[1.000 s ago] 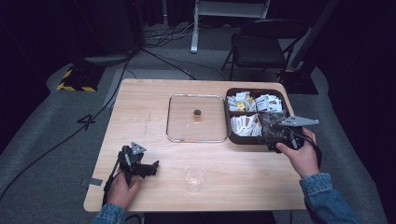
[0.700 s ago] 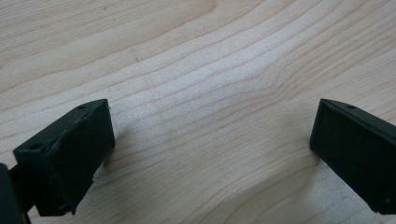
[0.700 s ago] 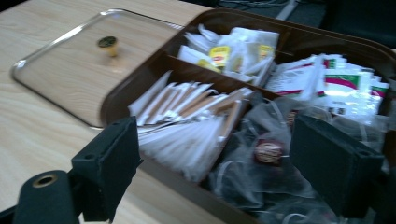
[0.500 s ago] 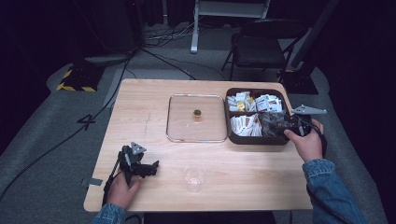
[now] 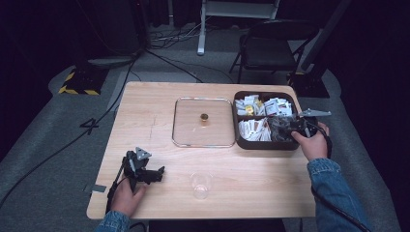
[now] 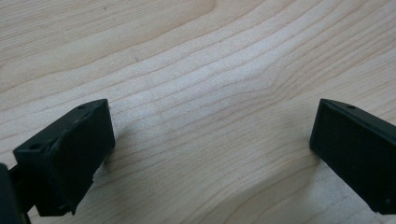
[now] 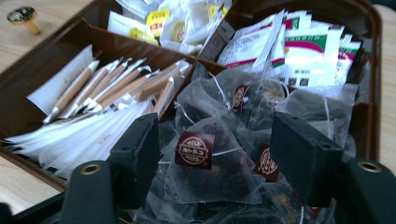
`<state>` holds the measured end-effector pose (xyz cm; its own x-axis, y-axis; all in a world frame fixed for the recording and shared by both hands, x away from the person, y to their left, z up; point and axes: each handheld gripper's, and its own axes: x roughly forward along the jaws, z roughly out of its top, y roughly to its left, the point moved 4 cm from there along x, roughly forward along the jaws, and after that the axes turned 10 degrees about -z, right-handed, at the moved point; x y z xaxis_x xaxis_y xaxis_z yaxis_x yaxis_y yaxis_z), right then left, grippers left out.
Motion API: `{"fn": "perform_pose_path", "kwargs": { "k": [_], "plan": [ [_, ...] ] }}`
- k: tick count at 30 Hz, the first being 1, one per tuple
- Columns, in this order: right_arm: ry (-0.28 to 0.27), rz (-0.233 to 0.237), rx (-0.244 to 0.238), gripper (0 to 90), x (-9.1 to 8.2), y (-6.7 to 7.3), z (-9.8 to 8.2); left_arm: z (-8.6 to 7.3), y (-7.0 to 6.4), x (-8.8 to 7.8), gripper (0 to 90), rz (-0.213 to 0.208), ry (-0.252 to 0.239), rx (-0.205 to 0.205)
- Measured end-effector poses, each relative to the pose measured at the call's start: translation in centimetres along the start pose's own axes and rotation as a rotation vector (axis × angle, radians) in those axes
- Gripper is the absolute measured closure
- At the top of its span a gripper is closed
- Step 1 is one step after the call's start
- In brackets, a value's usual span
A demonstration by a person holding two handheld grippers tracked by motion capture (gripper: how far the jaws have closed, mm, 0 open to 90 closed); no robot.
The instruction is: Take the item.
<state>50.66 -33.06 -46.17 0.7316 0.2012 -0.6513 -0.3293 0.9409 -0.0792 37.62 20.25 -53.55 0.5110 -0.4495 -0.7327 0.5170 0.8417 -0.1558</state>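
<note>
A brown divided box point(image 5: 263, 145) stands at the table's right side. My right gripper point(image 5: 280, 126) reaches into its near right compartment, which holds several mesh tea bags. In the right gripper view the gripper point(image 7: 215, 154) has one tea bag point(image 7: 205, 182) with a maroon tag point(image 7: 196, 150) lying between its jaws. The jaws have just been closing, and the pads do not visibly press on the bag. My left gripper point(image 5: 157, 173) rests open on the front left of the table, with bare wood between its jaws point(image 6: 210, 140).
A square glass lid point(image 5: 203, 140) with a small knob point(image 5: 204, 117) lies left of the box. A clear cup point(image 5: 201, 185) stands near the front edge. Other box compartments hold stick packets point(image 7: 107, 93) and paper sachets point(image 7: 299, 51). A folding chair point(image 5: 270, 46) stands behind the table.
My right hand has shifted to the right along the box, and its gripper has dipped lower into the tea bag compartment. The left hand has stayed put.
</note>
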Motion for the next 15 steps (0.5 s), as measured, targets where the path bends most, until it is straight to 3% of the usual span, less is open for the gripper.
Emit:
{"fn": "perform_pose_path", "kwargs": {
  "k": [6,15],
  "plan": [
    [0.023,0.007,0.029,41.3,1.1,-0.3,-0.5,0.0,0.0,0.0,0.2,0.000,0.000,0.001],
    [0.069,0.017,0.014,57.2,1.8,-0.2,-1.1,0.0,0.0,0.0,0.2,-0.001,0.000,0.000]
  ]
}}
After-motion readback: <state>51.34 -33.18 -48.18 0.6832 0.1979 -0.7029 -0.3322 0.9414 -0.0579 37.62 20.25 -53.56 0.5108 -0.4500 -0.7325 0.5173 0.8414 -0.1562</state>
